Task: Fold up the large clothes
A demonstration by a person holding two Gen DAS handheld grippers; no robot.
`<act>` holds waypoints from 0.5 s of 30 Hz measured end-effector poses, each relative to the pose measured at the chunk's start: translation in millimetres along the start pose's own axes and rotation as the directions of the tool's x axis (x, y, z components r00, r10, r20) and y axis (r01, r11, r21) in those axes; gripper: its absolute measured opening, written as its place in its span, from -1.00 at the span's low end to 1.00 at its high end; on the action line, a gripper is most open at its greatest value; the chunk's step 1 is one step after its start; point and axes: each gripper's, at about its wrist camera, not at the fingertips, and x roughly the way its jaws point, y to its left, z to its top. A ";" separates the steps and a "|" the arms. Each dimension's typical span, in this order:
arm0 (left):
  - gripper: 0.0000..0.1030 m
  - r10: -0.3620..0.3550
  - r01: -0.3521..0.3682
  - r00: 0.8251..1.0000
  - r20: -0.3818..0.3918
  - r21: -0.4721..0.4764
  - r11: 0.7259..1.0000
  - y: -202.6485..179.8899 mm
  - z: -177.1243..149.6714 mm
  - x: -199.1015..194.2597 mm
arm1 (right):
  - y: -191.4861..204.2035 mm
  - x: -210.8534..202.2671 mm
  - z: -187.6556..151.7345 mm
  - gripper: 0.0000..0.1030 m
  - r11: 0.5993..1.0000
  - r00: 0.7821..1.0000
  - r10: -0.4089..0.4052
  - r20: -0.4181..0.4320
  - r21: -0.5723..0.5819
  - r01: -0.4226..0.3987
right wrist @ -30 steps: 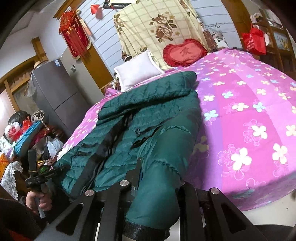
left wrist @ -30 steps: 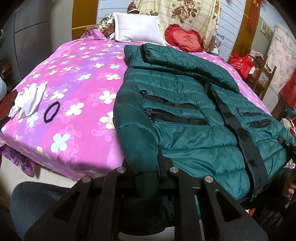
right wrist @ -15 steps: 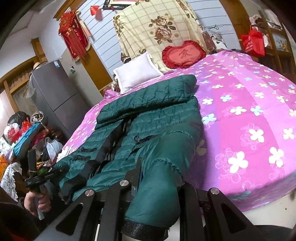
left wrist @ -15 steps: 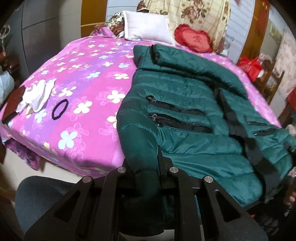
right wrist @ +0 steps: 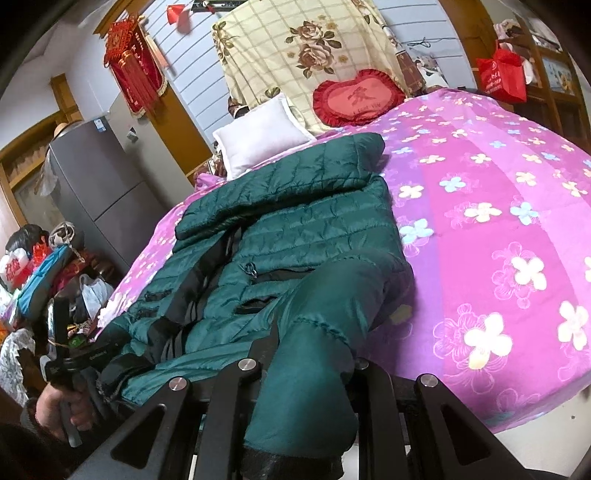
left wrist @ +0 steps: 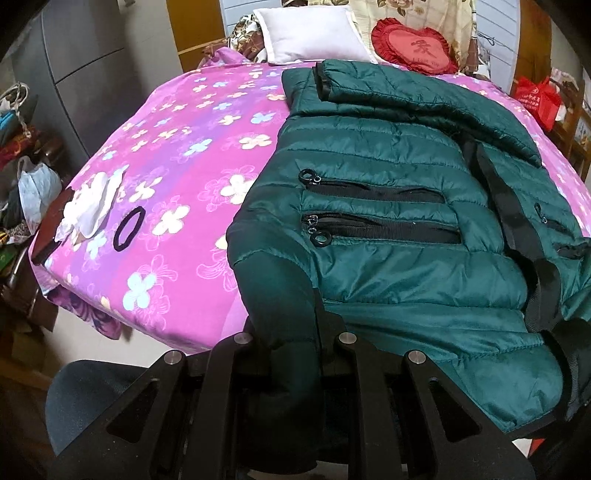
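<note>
With each hand-held gripper, left (left wrist: 291,354) and right (right wrist: 306,373), clamped on a sleeve cuff, the green puffer jacket (left wrist: 388,206) lies spread front-up on the bed (left wrist: 177,177), so folding's barely started, I'd say.

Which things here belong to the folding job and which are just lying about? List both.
Job:
- green puffer jacket
- left gripper, shut on one sleeve
- right gripper, shut on the other sleeve

Lying about:
- black hair tie
- white cloth
- white pillow
- red heart cushion
</note>
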 end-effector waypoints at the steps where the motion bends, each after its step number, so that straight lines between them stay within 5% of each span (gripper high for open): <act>1: -0.74 0.002 -0.002 1.000 0.001 0.002 1.000 -0.5 -0.4 0.2 | -1.2 1.2 -1.6 -0.70 1.000 1.000 0.003 -0.003 0.009 -0.003; 15: -0.70 -0.006 0.006 1.000 0.004 0.004 1.000 -0.5 0.7 7.1 | -5.1 7.2 -5.7 -0.70 0.999 1.000 0.011 -0.013 0.051 -0.010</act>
